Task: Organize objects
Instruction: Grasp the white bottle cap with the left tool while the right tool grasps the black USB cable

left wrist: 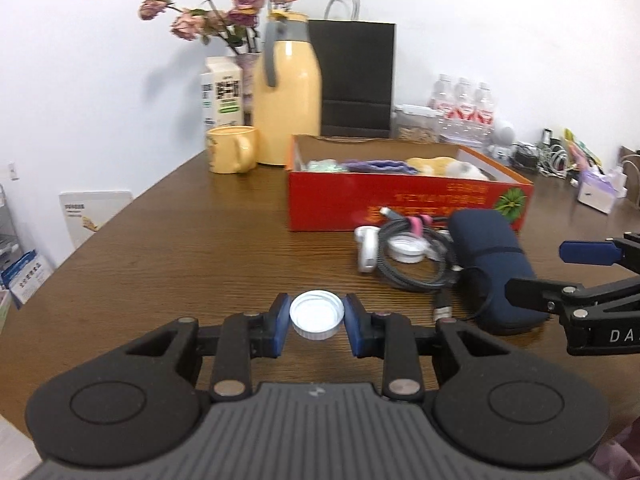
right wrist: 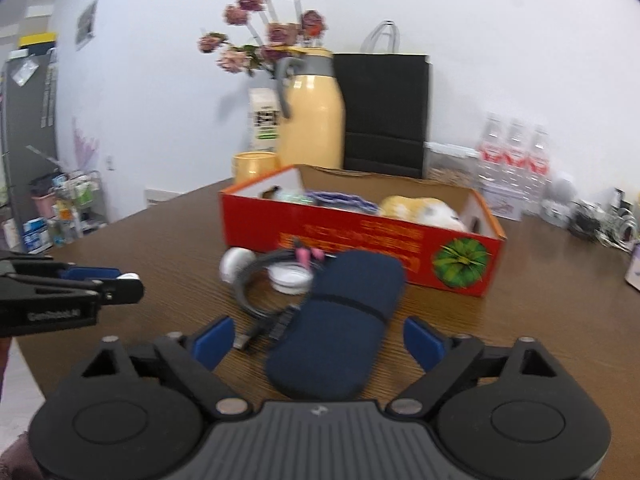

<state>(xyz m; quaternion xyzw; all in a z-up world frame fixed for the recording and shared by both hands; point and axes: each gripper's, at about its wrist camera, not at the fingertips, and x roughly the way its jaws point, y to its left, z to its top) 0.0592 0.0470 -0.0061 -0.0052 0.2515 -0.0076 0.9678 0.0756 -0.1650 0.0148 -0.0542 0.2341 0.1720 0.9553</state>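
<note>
A: Left gripper (left wrist: 317, 322) is pinching the white cap (left wrist: 317, 314), pads pressing on both sides of its rim. The cap is sitting just above the table (left wrist: 160, 248), near the front edge, apart from the rest of the clutter.

B: And the red box (left wrist: 404, 204)?

A: Lying ahead and slightly to the right of the left gripper, open top facing up, a few items already sitting inside. The path from cap to box is running forward over bare wood, left of the cable (left wrist: 416, 256) pile.

B: Right side?

A: Right gripper (right wrist: 318, 344) is standing wide, nothing pressed. The navy pouch (right wrist: 340, 324) is lying between its fingers, long axis running away from the camera and leaning a little to the right, toward the box. Pads are flanking the pouch's near half but not touching it, as far as the blur is letting me judge.

B: So which hand is taking what?

A: I'm judging that the left is carrying the cap to the box, while the right, nearer the pouch, is lining up across its short width. A second white cap (right wrist: 291, 276) is sitting inside the cable coil, beyond the pouch, just in front of the box wall.

B: Risk?

A: The cable plug is lying beside the pouch's left flank; a closing finger could be catching it.
</note>
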